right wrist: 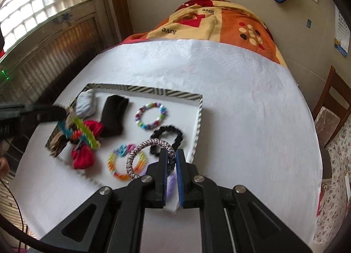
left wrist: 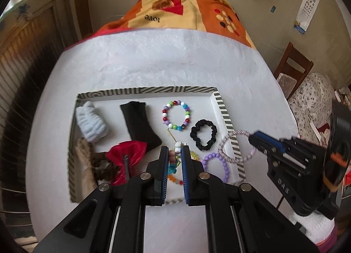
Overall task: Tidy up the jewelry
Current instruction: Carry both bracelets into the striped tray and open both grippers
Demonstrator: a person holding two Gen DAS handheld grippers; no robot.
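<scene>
A white tray with a striped rim (left wrist: 153, 89) (right wrist: 153, 91) lies on the white table cover and holds the jewelry. My left gripper (left wrist: 176, 150) is shut on a multicolour zigzag bracelet (left wrist: 173, 166), lifted over the tray's near side. In the right wrist view that bracelet (right wrist: 82, 132) dangles from the left gripper (right wrist: 62, 111). My right gripper (right wrist: 172, 152) is shut on a pink-and-white braided ring (right wrist: 136, 154). From the left wrist view the ring (left wrist: 226, 143) hangs over the tray's right rim from the right gripper (left wrist: 252, 138).
In the tray lie a multicolour bead bracelet (left wrist: 176, 114), black scrunchie (left wrist: 204, 135), purple bead bracelet (left wrist: 216, 162), rainbow bracelet (right wrist: 122, 165), red bow (left wrist: 125, 157), black cloth (left wrist: 140, 124) and white scrunchie (left wrist: 91, 122). A wooden chair (left wrist: 291, 66) stands right.
</scene>
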